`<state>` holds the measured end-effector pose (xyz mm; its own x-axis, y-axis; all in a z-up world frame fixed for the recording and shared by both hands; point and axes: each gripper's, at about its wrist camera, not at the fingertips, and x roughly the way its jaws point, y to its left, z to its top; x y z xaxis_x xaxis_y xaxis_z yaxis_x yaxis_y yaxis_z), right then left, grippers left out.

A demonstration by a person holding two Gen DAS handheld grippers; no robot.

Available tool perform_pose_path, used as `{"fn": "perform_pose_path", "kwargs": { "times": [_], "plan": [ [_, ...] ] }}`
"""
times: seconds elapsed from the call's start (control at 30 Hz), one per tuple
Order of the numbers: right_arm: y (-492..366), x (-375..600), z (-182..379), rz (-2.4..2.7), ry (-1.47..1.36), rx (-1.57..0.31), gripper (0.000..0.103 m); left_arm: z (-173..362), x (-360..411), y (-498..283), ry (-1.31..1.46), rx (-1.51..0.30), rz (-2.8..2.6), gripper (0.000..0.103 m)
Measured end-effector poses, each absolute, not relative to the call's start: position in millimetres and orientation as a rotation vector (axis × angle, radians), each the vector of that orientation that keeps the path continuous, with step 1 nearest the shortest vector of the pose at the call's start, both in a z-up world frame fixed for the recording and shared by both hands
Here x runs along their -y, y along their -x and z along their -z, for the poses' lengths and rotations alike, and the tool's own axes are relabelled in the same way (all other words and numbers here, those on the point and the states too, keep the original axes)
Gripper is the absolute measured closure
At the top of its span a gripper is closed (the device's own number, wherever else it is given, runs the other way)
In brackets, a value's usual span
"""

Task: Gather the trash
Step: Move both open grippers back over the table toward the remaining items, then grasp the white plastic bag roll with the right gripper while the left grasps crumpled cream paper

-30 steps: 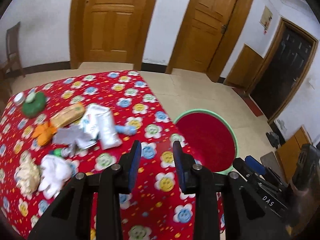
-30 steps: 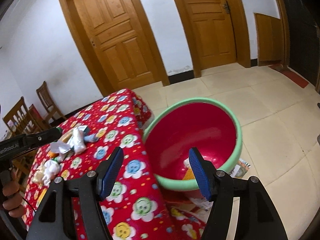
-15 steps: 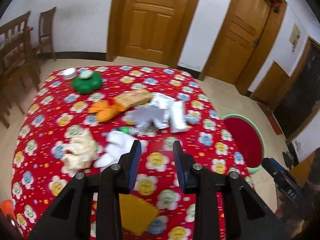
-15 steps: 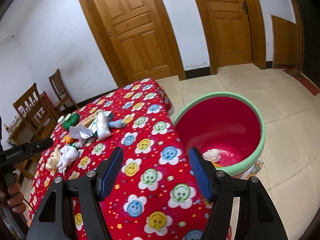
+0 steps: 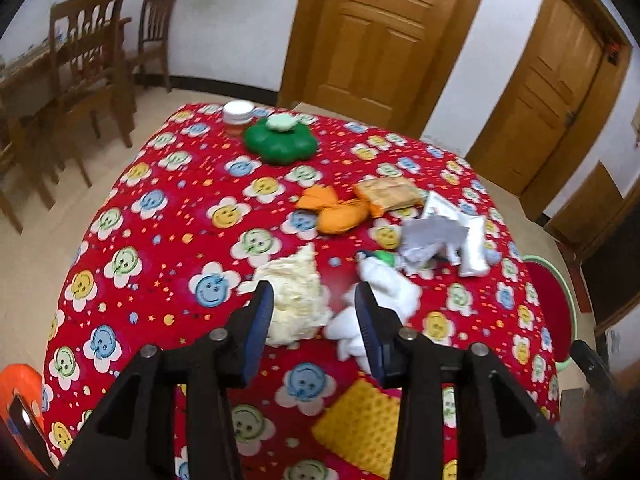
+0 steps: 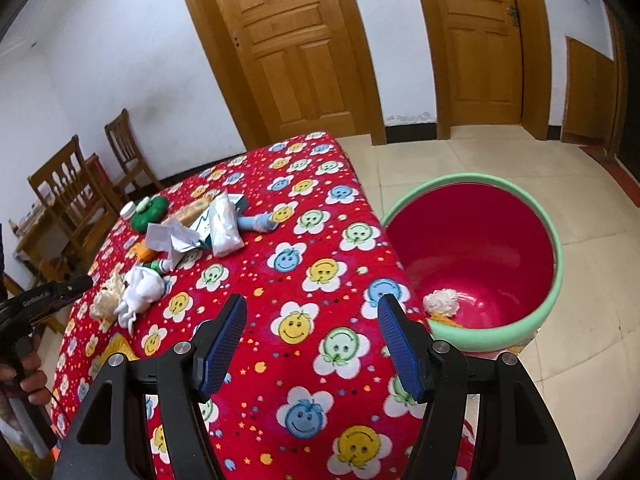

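Observation:
Trash lies on a red flowered tablecloth (image 5: 168, 216): a cream crumpled wad (image 5: 296, 292), a white crumpled tissue (image 5: 384, 296), orange peel (image 5: 340, 216), a tan packet (image 5: 388, 194), grey paper (image 5: 432, 240) and a white pouch (image 5: 474, 248). My left gripper (image 5: 314, 328) is open, hovering just over the cream wad and white tissue. My right gripper (image 6: 312, 344) is open and empty above the table's near corner. The red basin with green rim (image 6: 556, 280) stands on the floor at the right, with a white wad (image 6: 442, 302) inside. The pile also shows in the right wrist view (image 6: 192, 236).
A green flower-shaped object (image 5: 280, 142) and a white jar (image 5: 238, 114) sit at the table's far side. A yellow sponge cloth (image 5: 356, 428) lies near the front edge. Wooden chairs (image 5: 92, 64) stand to the left. Two wooden doors are behind.
My left gripper has swung left from the basin side across the table to above the cream wad and white tissue. My right gripper has drawn back from the basin over the table corner.

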<state>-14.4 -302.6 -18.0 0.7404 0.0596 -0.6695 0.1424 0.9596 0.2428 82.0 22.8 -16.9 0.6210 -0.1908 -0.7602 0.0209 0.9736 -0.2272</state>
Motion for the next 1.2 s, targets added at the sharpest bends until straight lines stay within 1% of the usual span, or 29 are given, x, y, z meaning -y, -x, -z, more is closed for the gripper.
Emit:
{"fn": "perform_pose_path", "kwargs": {
  "times": [0.17,0.3,0.53,0.9,0.93,1.03,1.1,1.17,1.2],
  "plan": [
    [-3,292,19,0.028,-0.265,-0.761,0.034,33,-30,-91,0.212,-0.926,0.102,0.059],
    [-21,280,20,-0.005,-0.243,-0.779,0.034,40,-33,-95,0.206,-0.93,0.087,0.055],
    [-55,261,26,-0.061,-0.224,-0.809,0.034,56,-41,-105,0.252,-0.972,0.078,0.055],
    [-107,236,44,-0.137,-0.204,-0.852,0.034,67,-44,-109,0.306,-0.987,0.128,0.055],
    [-112,235,46,-0.147,-0.203,-0.852,0.035,67,-44,-109,0.307,-0.987,0.128,0.055],
    [-120,230,49,-0.157,-0.203,-0.854,0.046,67,-44,-108,0.321,-0.994,0.133,0.055],
    [-126,230,53,-0.16,-0.211,-0.861,0.049,67,-44,-106,0.329,-0.993,0.141,0.055],
    [-130,229,56,-0.163,-0.222,-0.869,0.057,67,-44,-104,0.333,-0.989,0.144,0.056],
    [-131,229,58,-0.166,-0.225,-0.873,0.058,67,-44,-103,0.335,-0.986,0.147,0.059]
  ]
}}
